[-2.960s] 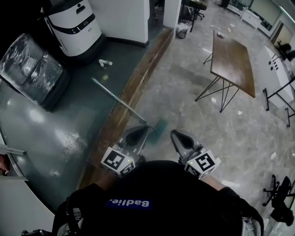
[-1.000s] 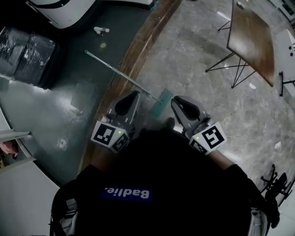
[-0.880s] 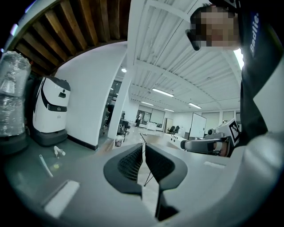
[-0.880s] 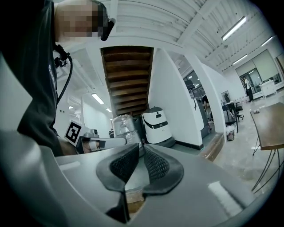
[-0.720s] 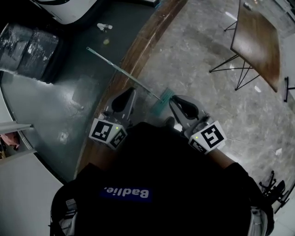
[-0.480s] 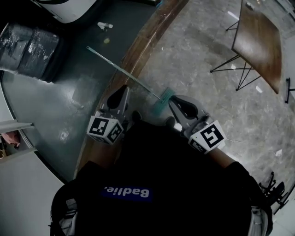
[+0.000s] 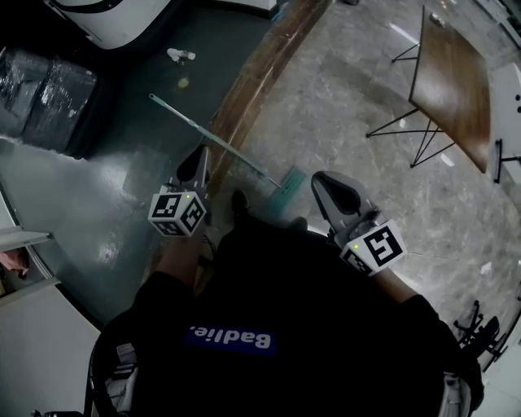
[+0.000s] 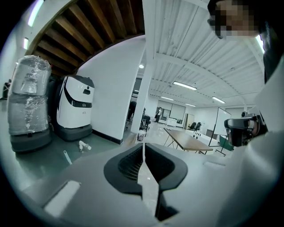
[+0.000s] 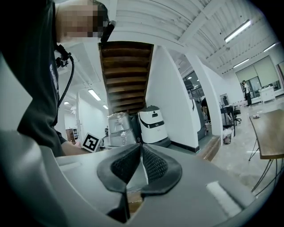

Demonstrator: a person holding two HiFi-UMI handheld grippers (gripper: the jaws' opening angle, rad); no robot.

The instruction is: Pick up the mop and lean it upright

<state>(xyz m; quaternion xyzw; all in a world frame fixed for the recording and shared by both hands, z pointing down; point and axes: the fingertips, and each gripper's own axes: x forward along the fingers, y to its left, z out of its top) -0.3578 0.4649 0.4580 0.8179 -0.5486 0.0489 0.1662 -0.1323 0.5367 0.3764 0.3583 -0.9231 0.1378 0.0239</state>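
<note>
The mop [image 7: 213, 138] lies flat on the floor [image 7: 342, 106], its handle just ahead of the left hand-held gripper [image 7: 198, 160] and its head beside the right hand-held gripper [image 7: 323, 181], both clenched on nothing (presumably they must open before either can grasp the handle).

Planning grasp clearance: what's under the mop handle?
Mop handle lies over green floor, then the brown wooden strip; mop head sits on grey stone floor. Any gap beneath it can't be seen.

mop [image 7: 220, 143] 1 | grippers [image 7: 202, 153] [image 7: 320, 179] 2 | wooden table [image 7: 452, 89] 1 | white robot [image 7: 122, 20] 1
</note>
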